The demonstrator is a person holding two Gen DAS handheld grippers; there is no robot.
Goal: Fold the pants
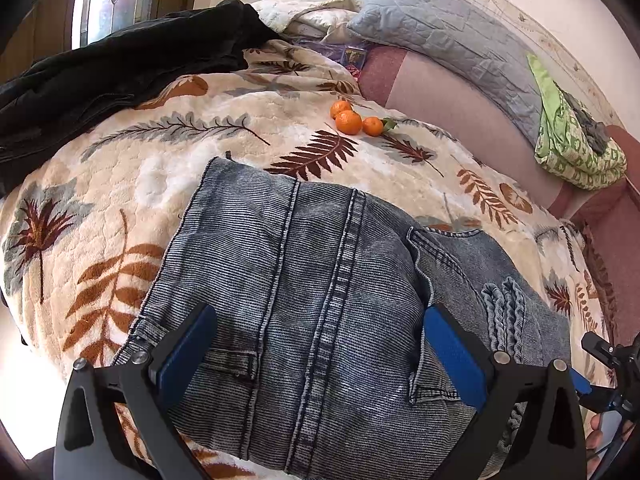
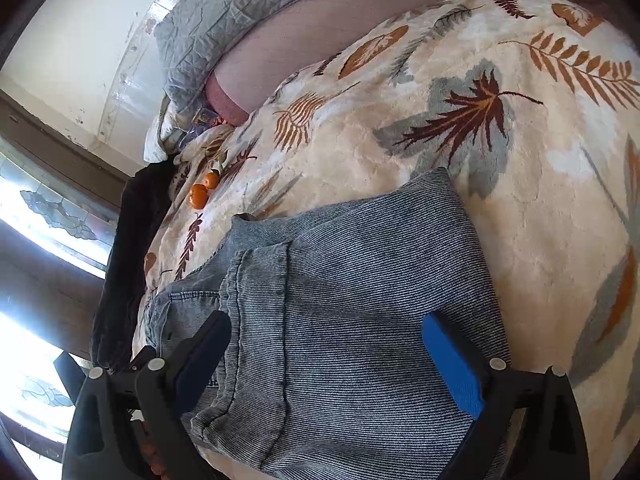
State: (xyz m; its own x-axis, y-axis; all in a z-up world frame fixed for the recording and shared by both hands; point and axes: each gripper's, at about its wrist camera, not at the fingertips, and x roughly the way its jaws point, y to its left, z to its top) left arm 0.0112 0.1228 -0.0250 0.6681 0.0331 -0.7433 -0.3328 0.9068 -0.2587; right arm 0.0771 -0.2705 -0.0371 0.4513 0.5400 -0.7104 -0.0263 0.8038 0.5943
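Note:
The blue denim pants [image 1: 320, 280] lie folded into a compact stack on the leaf-print blanket [image 1: 120, 184]. My left gripper [image 1: 320, 344] is open, its blue pads spread wide just above the near edge of the stack, holding nothing. In the right wrist view the same pants [image 2: 360, 300] show a folded leg laid over the waistband part. My right gripper [image 2: 328, 356] is open over the near end of the stack, with nothing between its pads. The right gripper's black frame shows at the left wrist view's right edge [image 1: 612, 364].
Three tangerines [image 1: 352, 120] sit on the blanket beyond the pants, also in the right wrist view [image 2: 202, 192]. A dark garment [image 1: 120, 64] lies at the far left. A grey quilted pillow [image 1: 448, 32] and a green patterned cloth [image 1: 572, 148] lie along the wall side.

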